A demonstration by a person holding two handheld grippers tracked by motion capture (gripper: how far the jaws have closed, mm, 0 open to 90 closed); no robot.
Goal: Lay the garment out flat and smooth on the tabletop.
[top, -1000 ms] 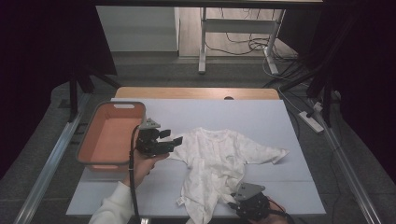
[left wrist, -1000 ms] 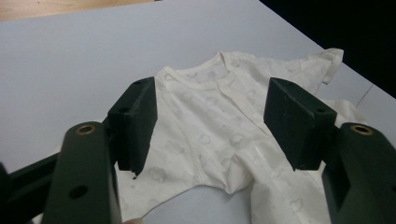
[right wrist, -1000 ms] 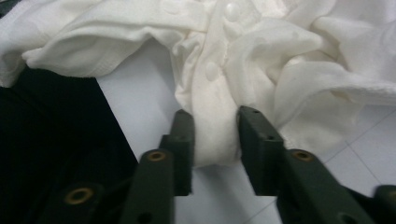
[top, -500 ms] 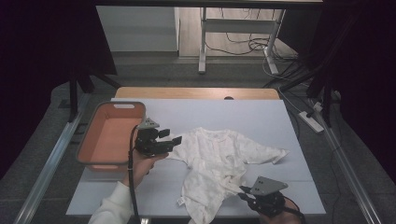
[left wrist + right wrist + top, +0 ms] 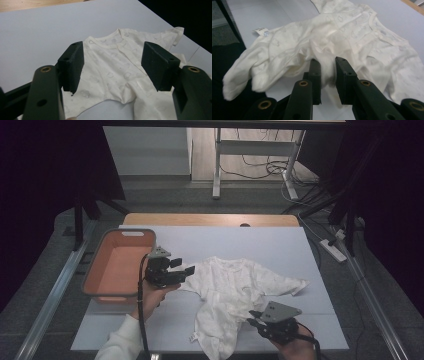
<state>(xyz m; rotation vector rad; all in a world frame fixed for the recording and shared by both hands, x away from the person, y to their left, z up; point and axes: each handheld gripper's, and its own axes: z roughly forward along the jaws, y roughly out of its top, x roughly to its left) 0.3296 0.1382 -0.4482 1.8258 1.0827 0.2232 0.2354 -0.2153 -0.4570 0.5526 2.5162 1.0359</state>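
A white baby garment (image 5: 240,285) with a faint cloud print lies spread and rumpled on the pale table cover (image 5: 270,245). My left gripper (image 5: 184,266) hovers at the garment's left shoulder. In the left gripper view its jaws (image 5: 113,57) stand open above the neckline of the garment (image 5: 117,65), with nothing between them. At the table's near edge my right gripper (image 5: 252,318) is shut on a bunched fold of the garment (image 5: 337,30). Its jaws (image 5: 327,62) have just been closing, with the cloth pinched between them and lifted.
An orange basket (image 5: 125,233) with a grey rim stands at the table's left side, just behind my left hand. A wooden strip (image 5: 210,219) runs along the far edge. Table legs and cables lie on the floor beyond.
My right gripper has risen a little and shifted slightly right, drawing the lower fold of the garment up with it. The left gripper has stayed still.
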